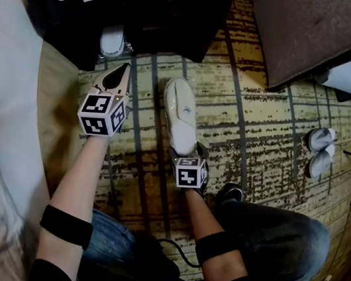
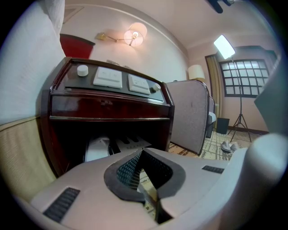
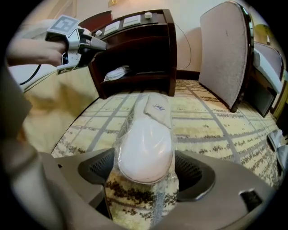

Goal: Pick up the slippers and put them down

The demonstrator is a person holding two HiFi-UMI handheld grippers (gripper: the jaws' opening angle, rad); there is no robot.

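A white slipper (image 1: 180,114) in clear plastic wrap lies lengthwise on the patterned carpet (image 1: 257,137). Its near end (image 3: 146,143) sits between the wide-set jaws of my right gripper (image 3: 144,170), which points steeply down at it (image 1: 184,150); the pads stand beside the wrap without squeezing it. My left gripper (image 1: 114,78) hangs to the left of the slipper in front of the nightstand, shut with nothing in it (image 2: 144,155). A second wrapped slipper (image 1: 112,41) rests in the nightstand's lower shelf (image 2: 96,148).
The dark nightstand (image 1: 151,11) with switch panels stands at the top, the bed (image 1: 0,105) along the left, an upholstered chair (image 1: 309,32) at the top right. A loose pair of slippers (image 1: 320,150) lies at the right. My knee (image 1: 280,236) is below.
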